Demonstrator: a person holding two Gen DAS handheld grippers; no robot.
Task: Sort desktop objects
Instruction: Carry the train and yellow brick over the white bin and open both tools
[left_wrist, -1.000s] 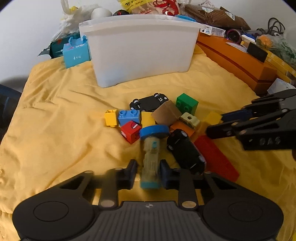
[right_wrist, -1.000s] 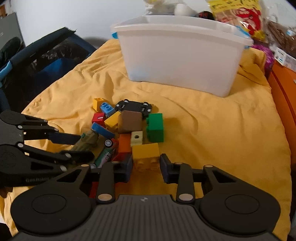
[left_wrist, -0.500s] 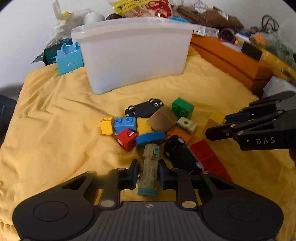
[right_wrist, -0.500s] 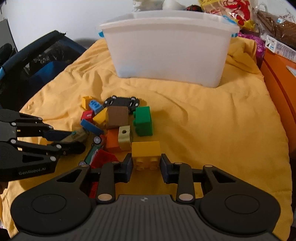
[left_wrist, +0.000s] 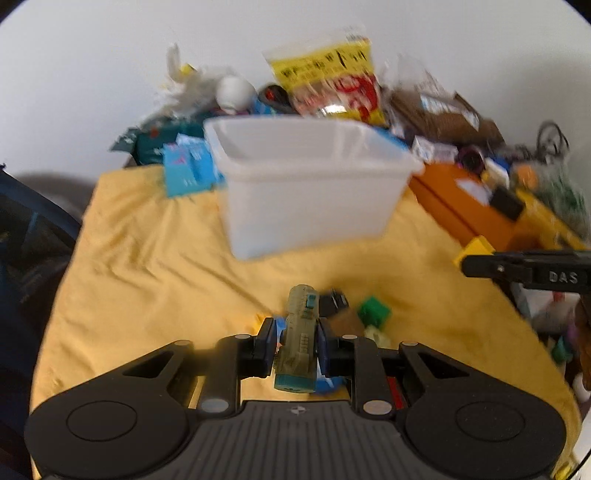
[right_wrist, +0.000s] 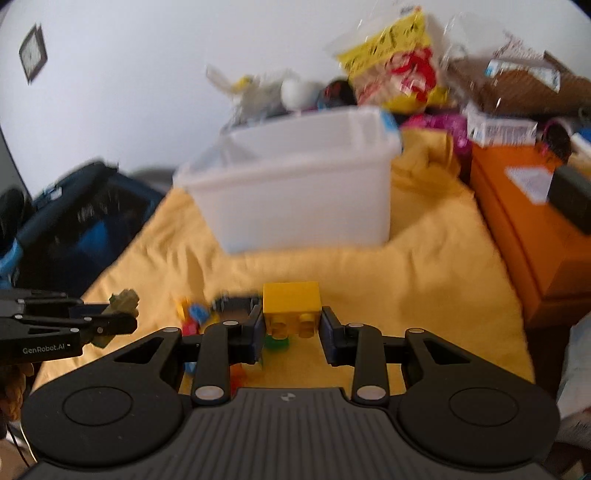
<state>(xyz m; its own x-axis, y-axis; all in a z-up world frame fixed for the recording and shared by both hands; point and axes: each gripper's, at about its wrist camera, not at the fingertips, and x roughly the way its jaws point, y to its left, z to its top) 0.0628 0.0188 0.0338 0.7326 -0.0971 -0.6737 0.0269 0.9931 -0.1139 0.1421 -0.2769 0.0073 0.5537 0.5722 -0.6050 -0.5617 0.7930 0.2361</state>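
White plastic bin (left_wrist: 310, 184) upright on yellow cloth (left_wrist: 147, 258), inside hidden; left gripper (left_wrist: 294, 345) pinching olive toy vehicle (left_wrist: 300, 336), right gripper (right_wrist: 291, 326) clamping yellow brick (right_wrist: 291, 306), both raised above toy pile (left_wrist: 369, 317)

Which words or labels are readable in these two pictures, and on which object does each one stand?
"DAS": on the side of the right gripper, left wrist view.
"GenRobot.AI": on the side of the left gripper, right wrist view.
Yellow and red snack bag: dark print, too blurred to read.
Light blue pack: red marks, unreadable.
White box on the orange case: print too blurred.
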